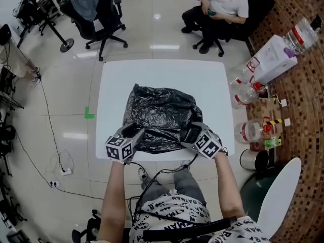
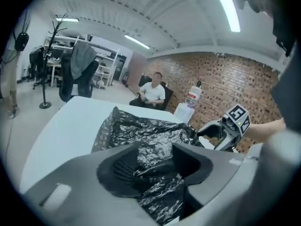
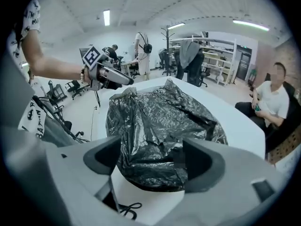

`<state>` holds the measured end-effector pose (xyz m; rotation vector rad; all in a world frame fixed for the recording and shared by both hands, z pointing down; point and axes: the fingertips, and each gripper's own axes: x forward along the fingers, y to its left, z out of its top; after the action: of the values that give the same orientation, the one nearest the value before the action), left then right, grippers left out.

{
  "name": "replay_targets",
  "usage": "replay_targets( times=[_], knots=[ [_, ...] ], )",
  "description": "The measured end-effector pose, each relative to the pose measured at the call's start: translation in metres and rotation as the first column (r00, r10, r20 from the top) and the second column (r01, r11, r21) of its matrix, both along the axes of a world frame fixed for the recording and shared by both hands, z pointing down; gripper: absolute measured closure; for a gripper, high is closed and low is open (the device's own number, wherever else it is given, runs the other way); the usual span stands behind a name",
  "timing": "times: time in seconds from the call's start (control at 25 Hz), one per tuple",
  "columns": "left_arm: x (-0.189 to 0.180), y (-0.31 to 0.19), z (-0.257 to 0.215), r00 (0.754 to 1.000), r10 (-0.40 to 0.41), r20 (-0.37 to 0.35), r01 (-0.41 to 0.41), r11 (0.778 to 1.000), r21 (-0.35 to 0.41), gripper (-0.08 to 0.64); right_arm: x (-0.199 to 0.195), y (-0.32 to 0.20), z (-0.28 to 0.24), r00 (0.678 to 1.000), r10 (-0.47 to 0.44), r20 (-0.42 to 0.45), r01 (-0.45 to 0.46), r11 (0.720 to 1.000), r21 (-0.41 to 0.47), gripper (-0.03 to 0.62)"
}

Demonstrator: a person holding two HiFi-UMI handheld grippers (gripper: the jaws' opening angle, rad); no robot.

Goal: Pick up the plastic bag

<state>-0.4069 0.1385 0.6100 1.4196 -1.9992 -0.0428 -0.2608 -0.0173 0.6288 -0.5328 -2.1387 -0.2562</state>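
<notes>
The black bag (image 1: 159, 118) lies crumpled on the white tabletop (image 1: 212, 80). It spreads away from the person. Its near edge runs side to side, and both grippers sit at that edge. The left gripper (image 1: 132, 130) has its jaws partly open, with a fold of bag lying loose between them. The right gripper (image 1: 192, 133) has its jaws wide open around the bag's edge, not squeezing it. I think the left one is deeper in, so it could grab first.

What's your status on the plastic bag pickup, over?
Left gripper open, plastic bag bunched between its jaws. Right gripper open, astride the bag's near edge. Bag lies crumpled on white table, not lifted. Nothing blocking.
</notes>
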Motion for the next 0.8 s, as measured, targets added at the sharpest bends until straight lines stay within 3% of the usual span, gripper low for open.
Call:
replay_targets(
  times=[0.04, 0.08, 0.2, 0.24, 0.28, 0.32, 0.36, 0.4, 0.56, 0.64, 0.72, 0.8],
  knots=[
    [-0.005, 0.004, 0.007, 1.000, -0.006, 0.002, 0.006, 0.999, -0.038, 0.250, 0.000, 0.002, 0.000, 1.000, -0.001, -0.002, 0.001, 1.000, -0.004, 0.164],
    [-0.010, 0.009, 0.015, 1.000, -0.012, 0.008, 0.013, 0.997, -0.076, 0.216, -0.001, 0.004, 0.000, 1.000, 0.000, -0.003, 0.000, 1.000, -0.008, 0.164],
    [-0.020, 0.026, 0.038, 0.999, -0.050, 0.020, 0.053, 0.984, -0.172, 0.216, -0.004, 0.007, 0.002, 1.000, 0.007, -0.005, -0.007, 1.000, -0.006, 0.164],
    [-0.023, 0.031, 0.046, 0.998, -0.069, 0.014, 0.070, 0.977, -0.201, 0.232, -0.005, 0.007, 0.006, 1.000, 0.011, -0.011, -0.011, 1.000, 0.000, 0.164],
    [-0.025, 0.035, 0.054, 0.996, -0.088, 0.002, 0.086, 0.970, -0.227, 0.294, -0.006, 0.004, 0.012, 1.000, 0.015, -0.025, -0.014, 1.000, 0.008, 0.164],
    [-0.027, 0.038, 0.060, 0.994, -0.107, -0.016, 0.100, 0.964, -0.246, 0.370, -0.006, 0.001, 0.020, 0.999, 0.018, -0.047, -0.018, 1.000, 0.018, 0.164],
    [-0.027, 0.041, 0.064, 0.991, -0.125, -0.039, 0.111, 0.960, -0.258, 0.506, -0.005, -0.003, 0.028, 0.997, 0.022, -0.073, -0.020, 0.999, 0.029, 0.164],
    [-0.026, 0.044, 0.066, 0.988, -0.142, -0.062, 0.121, 0.957, -0.265, 0.560, -0.002, -0.006, 0.036, 0.995, 0.023, -0.099, -0.019, 0.999, 0.041, 0.164],
    [-0.016, 0.064, 0.050, 0.975, -0.211, -0.064, 0.193, 0.957, -0.215, 0.560, 0.011, -0.007, 0.058, 0.985, 0.004, -0.175, 0.007, 0.998, 0.065, 0.164],
    [-0.009, 0.082, 0.045, 0.958, -0.283, -0.048, 0.269, 0.943, -0.195, 0.560, 0.009, -0.002, 0.067, 0.980, -0.003, -0.197, 0.012, 0.999, 0.047, 0.164],
    [0.006, 0.100, 0.062, 0.940, -0.339, -0.040, 0.318, 0.911, -0.264, 0.560, 0.004, 0.001, 0.073, 0.977, 0.002, -0.214, 0.006, 0.999, 0.035, 0.164],
    [0.025, 0.105, 0.090, 0.935, -0.351, -0.056, 0.309, 0.880, -0.359, 0.560, 0.003, -0.002, 0.080, 0.970, 0.002, -0.244, 0.009, 0.999, 0.044, 0.164]
  ],
)
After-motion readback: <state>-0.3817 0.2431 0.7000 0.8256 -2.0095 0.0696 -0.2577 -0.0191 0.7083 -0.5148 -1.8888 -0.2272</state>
